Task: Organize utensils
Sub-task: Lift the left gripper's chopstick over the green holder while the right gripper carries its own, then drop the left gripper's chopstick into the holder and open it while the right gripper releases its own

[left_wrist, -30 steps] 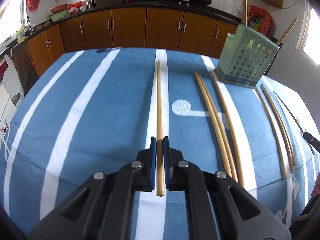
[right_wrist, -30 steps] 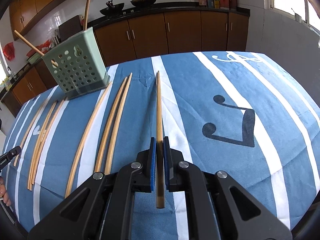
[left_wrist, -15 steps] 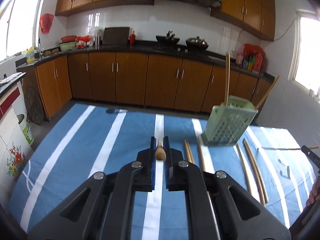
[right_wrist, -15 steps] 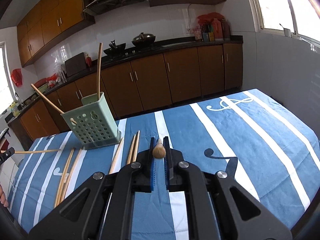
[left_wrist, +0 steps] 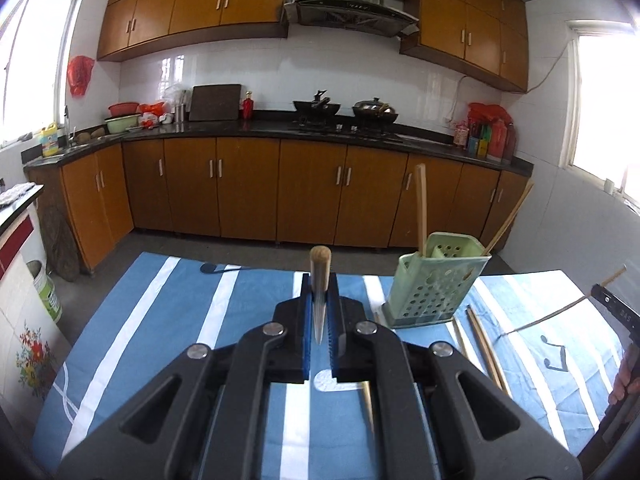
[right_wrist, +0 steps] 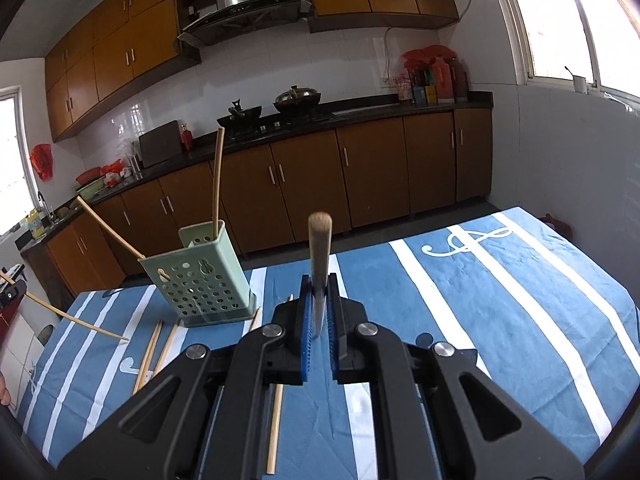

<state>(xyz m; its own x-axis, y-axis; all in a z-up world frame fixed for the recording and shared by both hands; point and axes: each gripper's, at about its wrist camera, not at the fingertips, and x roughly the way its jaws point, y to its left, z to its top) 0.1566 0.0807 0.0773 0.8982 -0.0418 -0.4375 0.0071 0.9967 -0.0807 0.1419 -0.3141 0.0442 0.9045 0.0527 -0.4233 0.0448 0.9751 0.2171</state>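
The green holder point(right_wrist: 200, 276) on the tabletop point(right_wrist: 500, 300) contains two chopsticks point(right_wrist: 217, 176). Each gripper, left point(left_wrist: 320, 316) and right point(right_wrist: 319, 308), clamps one chopstick point(right_wrist: 319, 256).

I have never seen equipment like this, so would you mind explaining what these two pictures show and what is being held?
No robot here: a person holds one two-finger tool in each hand, and a fisheye camera on each tool looks forward along its fingers. One picture comes from the left tool, the other from the right tool. Each is shut on a chopstick, lifted and pointing away from the camera. Below is a table with a blue striped cloth. On it stands a green perforated holder with two chopsticks already inside, and more loose chopsticks lie around it. Behind is a kitchen with wooden cabinets.
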